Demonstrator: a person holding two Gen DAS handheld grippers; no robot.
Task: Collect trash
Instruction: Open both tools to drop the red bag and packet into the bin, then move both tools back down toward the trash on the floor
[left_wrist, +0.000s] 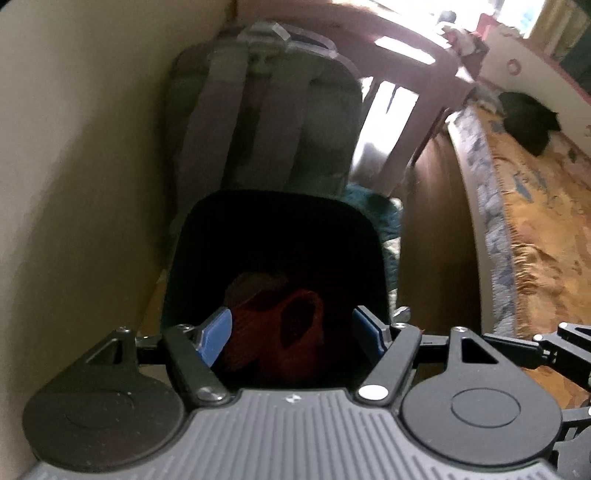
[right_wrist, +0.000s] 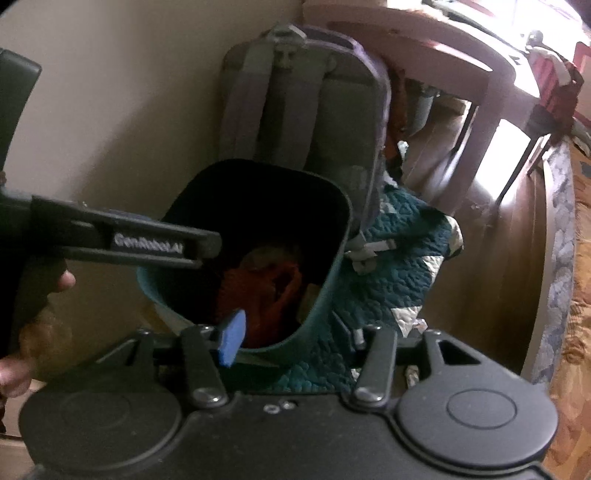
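Left wrist view: left gripper (left_wrist: 291, 328) spread, empty, above bin (left_wrist: 192, 236) holding orange trash (left_wrist: 280, 325); right gripper (right_wrist: 295, 338) likewise parted.

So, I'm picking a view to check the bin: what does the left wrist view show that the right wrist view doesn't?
Left only: both pads of the left gripper, open and empty, and a black cloth on the bed. Right only: a hand gripping the left gripper, and the teal quilt's white patches. Both: the bin with orange trash inside, and the backpack.

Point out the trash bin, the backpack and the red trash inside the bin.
Trash bin (right_wrist: 334, 258), right wrist view: right wall.
Backpack (right_wrist: 295, 122), right wrist view: back panel.
Red trash (left_wrist: 269, 328), left wrist view: middle.
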